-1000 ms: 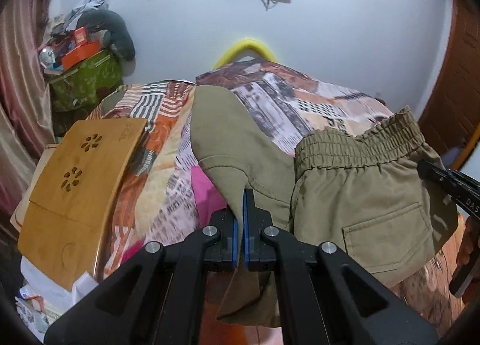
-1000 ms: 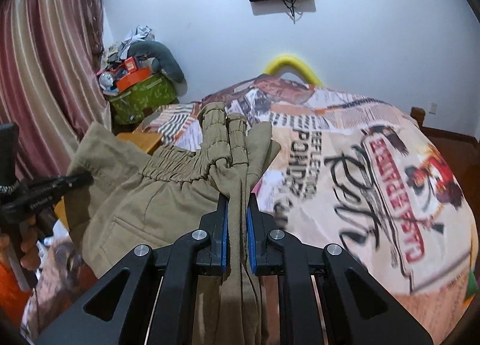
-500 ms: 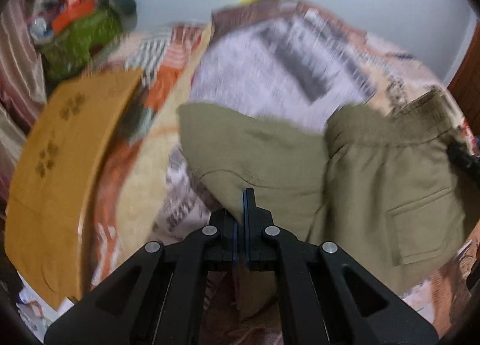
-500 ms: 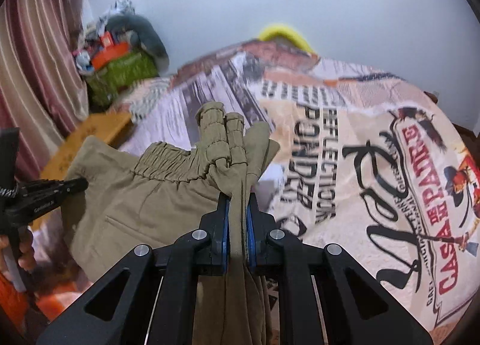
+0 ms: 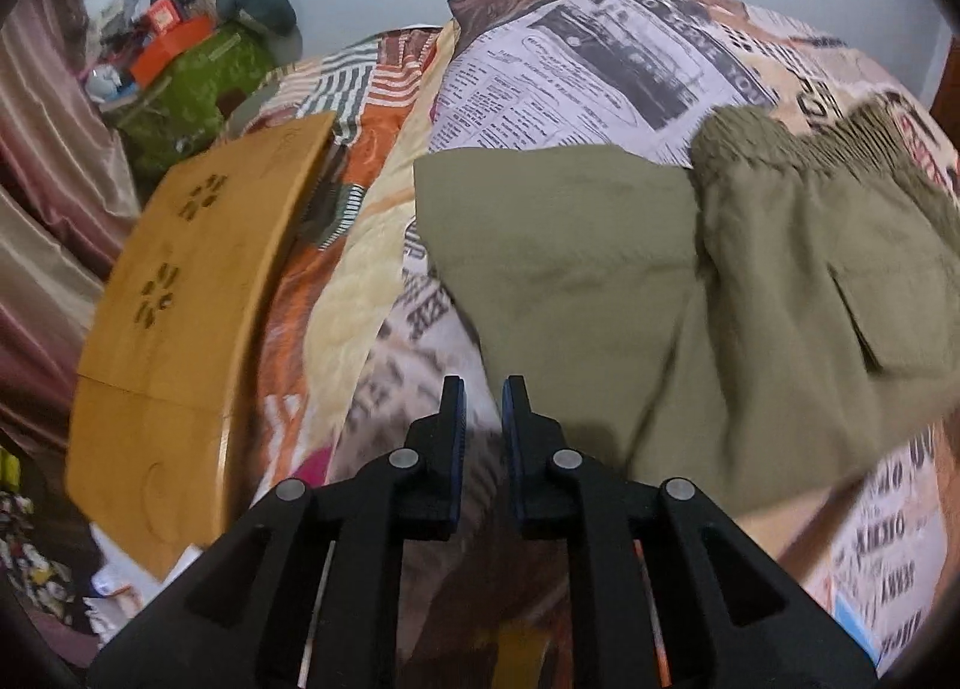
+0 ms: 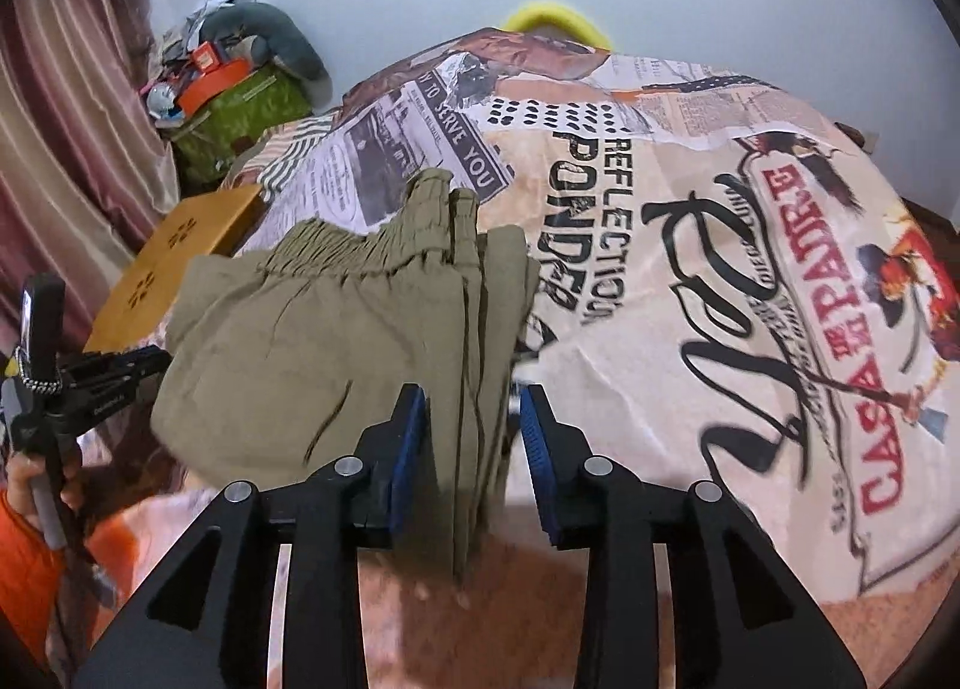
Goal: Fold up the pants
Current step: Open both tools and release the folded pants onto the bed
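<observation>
The olive pants point(image 5: 600, 269) lie folded on the printed bedspread point(image 5: 600, 59), with the elastic waistband point(image 5: 810, 143) at the far right and a back pocket facing up. My left gripper point(image 5: 483, 389) hovers over the pants' near left corner. Its jaws are opening, and only bedspread shows between them. In the right wrist view the pants point(image 6: 300, 341) lie left of centre. My right gripper point(image 6: 471, 407) is opening, and the pants' bunched right edge hangs loose between its blue pads point(image 6: 408, 449), which do not press on it. The left gripper point(image 6: 159, 356) sits at the pants' far left edge.
A wooden lap tray point(image 5: 180, 293) leans at the bed's left side. Behind it a green box point(image 5: 198, 77) holds clutter, next to a striped curtain point(image 5: 36, 179). A yellow curved object point(image 6: 558, 17) shows behind the bed. A hand point(image 6: 36, 473) holds the left gripper's handle.
Both grippers have dropped toward the bed and tilted down. Both were shut on the pants and have let go. The cloth has settled flat on the bedspread.
</observation>
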`<state>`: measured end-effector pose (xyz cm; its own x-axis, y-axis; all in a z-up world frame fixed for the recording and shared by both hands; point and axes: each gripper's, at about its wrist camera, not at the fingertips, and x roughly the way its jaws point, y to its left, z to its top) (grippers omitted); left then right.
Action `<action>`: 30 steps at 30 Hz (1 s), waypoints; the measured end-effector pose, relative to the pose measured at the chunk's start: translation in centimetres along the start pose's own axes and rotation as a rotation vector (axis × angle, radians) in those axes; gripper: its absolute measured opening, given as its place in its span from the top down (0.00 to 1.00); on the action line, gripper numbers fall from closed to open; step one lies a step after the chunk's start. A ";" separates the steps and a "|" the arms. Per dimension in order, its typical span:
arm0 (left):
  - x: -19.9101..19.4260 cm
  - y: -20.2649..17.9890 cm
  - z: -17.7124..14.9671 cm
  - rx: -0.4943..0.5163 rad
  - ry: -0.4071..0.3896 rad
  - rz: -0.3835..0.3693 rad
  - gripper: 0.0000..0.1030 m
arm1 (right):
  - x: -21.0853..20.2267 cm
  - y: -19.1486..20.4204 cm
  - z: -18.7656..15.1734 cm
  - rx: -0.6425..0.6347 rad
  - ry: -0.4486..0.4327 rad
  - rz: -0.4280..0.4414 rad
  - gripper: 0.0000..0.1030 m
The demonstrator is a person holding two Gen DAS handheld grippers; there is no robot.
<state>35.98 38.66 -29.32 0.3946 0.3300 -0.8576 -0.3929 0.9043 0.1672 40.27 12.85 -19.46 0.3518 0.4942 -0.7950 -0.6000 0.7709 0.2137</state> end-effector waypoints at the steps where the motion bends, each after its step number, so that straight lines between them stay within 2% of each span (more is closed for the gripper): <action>1: -0.5 -0.2 -0.2 0.010 0.007 0.001 0.86 | -0.7 0.1 -0.2 -0.004 -0.002 -0.001 0.71; 4: -3.5 -0.7 -0.8 0.022 -0.011 -0.006 0.86 | -3.5 0.8 -0.5 -0.011 -0.024 0.011 0.71; 7: -7.9 -0.7 -0.9 -0.004 -0.048 -0.059 0.86 | -7.3 1.9 -0.4 -0.005 -0.074 0.048 0.71; 17: -27.6 -2.4 -3.0 0.033 -0.365 -0.154 0.85 | -22.6 7.6 -1.4 -0.117 -0.358 0.062 0.71; 20: -33.3 -2.9 -4.6 0.036 -0.473 -0.175 0.80 | -26.5 9.2 -2.6 -0.138 -0.448 0.059 0.71; 24: -40.2 -3.3 -7.3 0.021 -0.616 -0.174 0.78 | -30.6 10.8 -4.8 -0.162 -0.540 0.059 0.71; 30: -47.2 -3.6 -12.7 0.002 -0.799 -0.166 0.77 | -35.5 13.7 -8.5 -0.223 -0.665 0.069 0.71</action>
<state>8.27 16.36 4.38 0.9212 0.2842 -0.2659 -0.2756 0.9587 0.0699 13.48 2.43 6.80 0.6298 0.7343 -0.2531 -0.7445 0.6637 0.0730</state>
